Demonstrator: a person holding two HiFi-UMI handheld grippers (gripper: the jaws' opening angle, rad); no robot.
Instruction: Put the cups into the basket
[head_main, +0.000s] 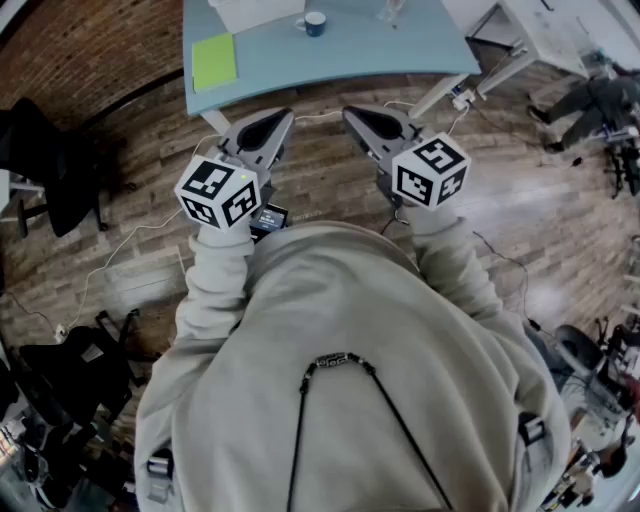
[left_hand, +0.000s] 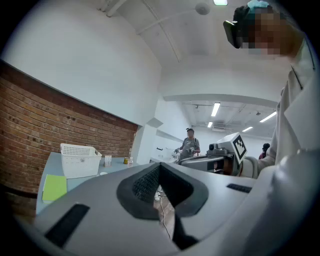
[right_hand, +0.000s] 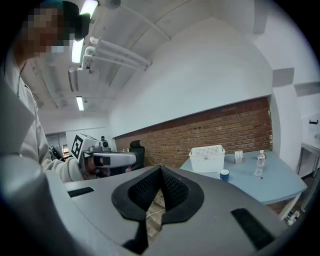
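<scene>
Far left in the head view, a black chair stands on the wooden floor.

The light-blue worktop is at the top of that view, well ahead of both grippers. A green pad lies on its left part.

The left gripper is held level over the floor, short of the worktop edge. In the left gripper view its fingers meet at the tip, with nothing between them and only floor and a cable visible below.

The white basket sits on the worktop against the brick wall, with the green pad in front of it. A person stands far back in the room.

One blue cup stands upright on the worktop, outside the basket. In the right gripper view it is near the basket's right front corner, and I cannot tell whether they touch. Neither gripper is close to it.

The right gripper is beside the left one and apart from it, tilted slightly down. Its fingers are pressed together and hold nothing.

A clear bottle stands to the right of the cup. Further right lies bare worktop.

The person's pale sleeves and hooded top fill the lower part of the head view.
</scene>
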